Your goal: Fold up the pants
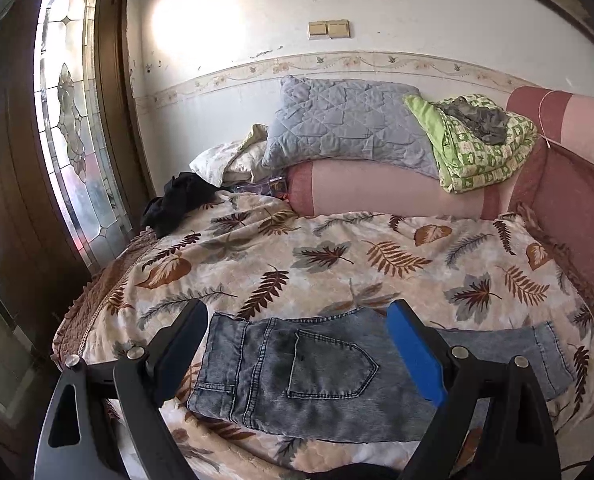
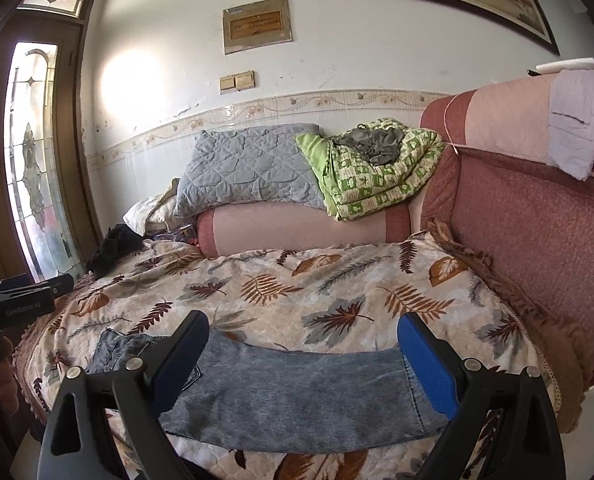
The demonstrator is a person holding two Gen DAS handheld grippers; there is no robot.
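Two tongs in play, both with jaws spread wide and nothing between them. Left tongs (image 1: 301, 324) hover low in the left wrist frame over the waist end of the jeans (image 1: 321, 376), back pocket facing up. Right tongs (image 2: 303, 338) hover low in the right wrist frame over the leg end, hem near the blue pad at lower right. Neither touches the denim as far as the views show. Jeans (image 2: 289, 392) lie flat, folded lengthwise, across the near edge of the bed (image 1: 337, 264), on a leaf-print blanket. Left tongs also show at the left edge of the right wrist frame (image 2: 37, 292). Centre of both frames: grey quilted pillow (image 1: 345, 124) on a pink bolster (image 1: 397, 192), green patterned blanket (image 1: 485, 152) to its right. Black garment (image 1: 181, 200) at left-centre near the glass-panel door (image 1: 65, 120). Red headboard (image 2: 537, 232) at right.
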